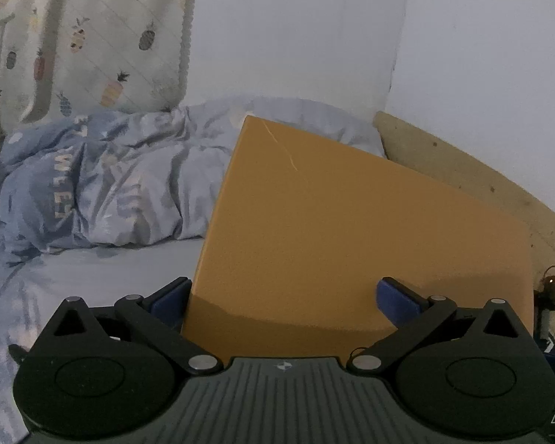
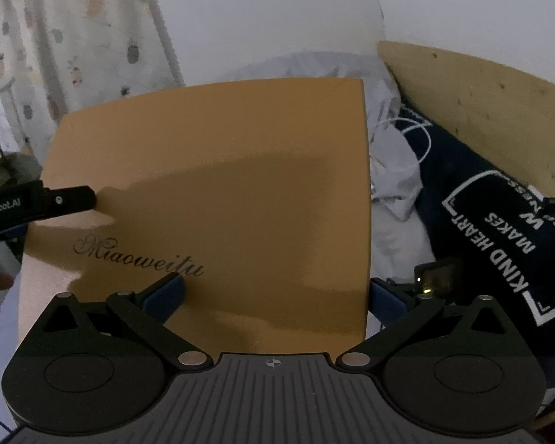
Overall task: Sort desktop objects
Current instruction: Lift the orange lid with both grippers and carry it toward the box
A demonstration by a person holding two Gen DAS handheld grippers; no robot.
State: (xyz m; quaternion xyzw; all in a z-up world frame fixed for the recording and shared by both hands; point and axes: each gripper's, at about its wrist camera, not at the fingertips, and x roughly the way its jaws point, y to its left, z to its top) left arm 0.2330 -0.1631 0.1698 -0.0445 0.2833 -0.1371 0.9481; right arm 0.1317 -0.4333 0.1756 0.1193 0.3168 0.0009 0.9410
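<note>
Orange cardboard box sits on the bed, and both tools stand spread at its sides: left gripper and right gripper. This looks like the grasping step; next, both must press inward evenly.

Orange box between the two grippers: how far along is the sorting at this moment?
Done: nothing sorted can be seen; only bedding and a dark printed cloth surround it. In hand: the orange box, lettered "Miaoweitu", sits between the open fingers of the left hand-held gripper and the right hand-held gripper, each straddling an edge; whether they carry it is unclear. Left: gripping and placing the box; no destination shows.
</note>
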